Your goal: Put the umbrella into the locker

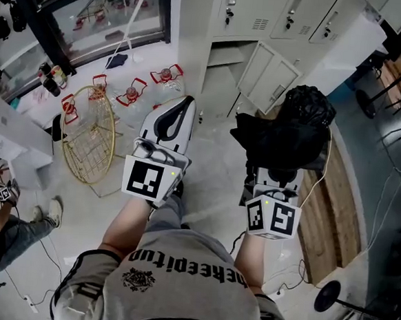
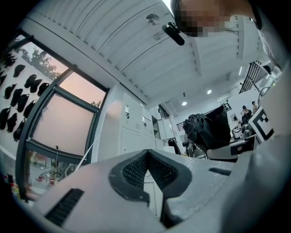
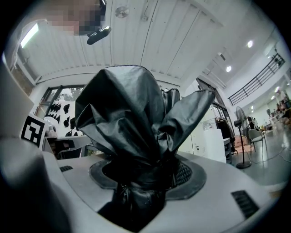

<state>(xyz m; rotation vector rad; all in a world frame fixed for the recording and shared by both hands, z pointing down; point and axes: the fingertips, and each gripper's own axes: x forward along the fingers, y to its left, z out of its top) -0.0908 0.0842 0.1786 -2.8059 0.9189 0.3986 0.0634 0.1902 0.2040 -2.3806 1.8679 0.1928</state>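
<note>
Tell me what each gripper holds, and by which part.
The right gripper clamps the black umbrella by its bunched canopy fabric, near one end. The left gripper holds nothing; its jaws are together.

I see the pale floor [image 1: 212,191] carrying a gold wire basket [image 1: 84,140] toward its left edge, with red-handled jugs [image 1: 132,93] just beyond.
</note>
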